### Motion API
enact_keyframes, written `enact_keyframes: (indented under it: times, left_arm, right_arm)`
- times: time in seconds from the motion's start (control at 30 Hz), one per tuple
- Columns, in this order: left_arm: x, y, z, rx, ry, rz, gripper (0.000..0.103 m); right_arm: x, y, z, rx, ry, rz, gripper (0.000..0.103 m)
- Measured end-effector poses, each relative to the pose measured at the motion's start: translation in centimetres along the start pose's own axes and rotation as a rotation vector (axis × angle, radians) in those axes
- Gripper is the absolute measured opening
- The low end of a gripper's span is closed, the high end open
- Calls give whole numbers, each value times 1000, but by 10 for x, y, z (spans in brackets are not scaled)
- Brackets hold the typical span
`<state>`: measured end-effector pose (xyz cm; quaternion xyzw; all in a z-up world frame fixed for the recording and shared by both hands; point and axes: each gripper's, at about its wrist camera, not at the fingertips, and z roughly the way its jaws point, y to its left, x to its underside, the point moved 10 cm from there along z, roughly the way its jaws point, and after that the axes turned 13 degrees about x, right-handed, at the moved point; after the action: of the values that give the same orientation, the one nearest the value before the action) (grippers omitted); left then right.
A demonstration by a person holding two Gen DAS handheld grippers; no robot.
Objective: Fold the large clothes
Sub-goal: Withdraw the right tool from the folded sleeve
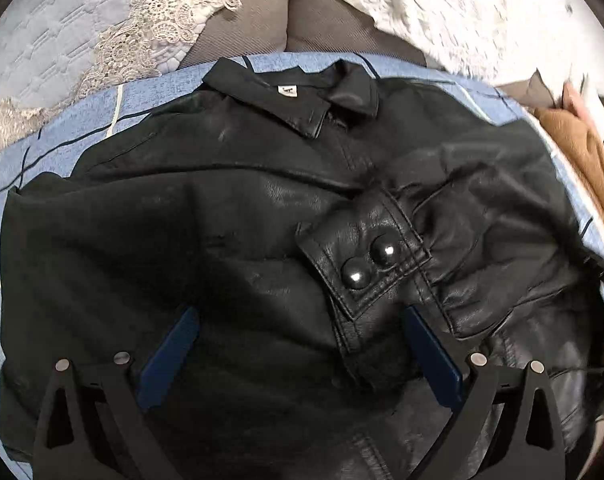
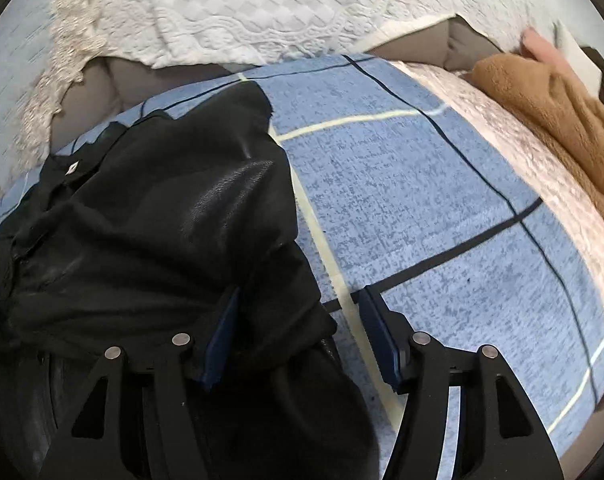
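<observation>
A black leather jacket [image 1: 181,220] lies front-up on a blue checked sheet [image 1: 61,128], its collar [image 1: 293,96] with a small white label at the far side. One sleeve is folded across the chest, and its cuff [image 1: 366,256] shows two round snaps. My left gripper [image 1: 302,312] hovers open just above the jacket, with the cuff's near end between its blue fingers [image 1: 173,352]. In the right wrist view the jacket [image 2: 161,220] fills the left half. My right gripper [image 2: 300,294] stands open astride the jacket's right edge, one finger over the leather, the other over the sheet [image 2: 422,200].
A brown fleece garment [image 2: 550,120] lies at the far right on a pale quilted cover, with a person's hand [image 2: 542,48] by it. White lace covers [image 2: 261,8] and grey cushions [image 1: 302,28] lie behind the sheet.
</observation>
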<state>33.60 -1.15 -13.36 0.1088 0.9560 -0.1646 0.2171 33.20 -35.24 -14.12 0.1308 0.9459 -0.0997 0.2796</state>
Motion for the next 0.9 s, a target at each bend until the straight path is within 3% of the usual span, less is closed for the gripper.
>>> enact_keyframes:
  times: [0.07, 0.2, 0.3, 0.4, 0.47, 0.57, 0.67, 0.77, 0.9]
  left_arm:
    - [5, -1, -1, -3, 8, 22, 103]
    - [17, -3, -4, -22, 36, 47, 102]
    - [19, -7, -12, 24, 45, 26, 102]
    - [12, -19, -28, 111, 9, 6, 102]
    - [0, -30, -40, 120, -33, 41, 102]
    - [-16, -51, -48, 168, -64, 81, 102]
    - [-24, -74, -45, 238, -76, 125, 102]
    - [-27, -76, -23, 202, -37, 144, 102]
    - [-23, -55, 9, 111, 44, 137, 102]
  right_arm:
    - [-9, -3, -20, -28, -60, 5, 60]
    - [-59, 4, -53, -108, -191, 22, 61]
    - [-88, 33, -41, -107, -199, -46, 61]
    - [-97, 64, -24, -186, -159, -77, 61]
    - [-100, 83, -8, -202, -132, -122, 61]
    - [-91, 88, 25, -135, -51, -156, 60]
    - [-85, 65, 63, 48, 24, -185, 55]
    - [-80, 47, 86, 14, 106, -90, 55]
    - [-83, 30, 89, 45, 107, -42, 55]
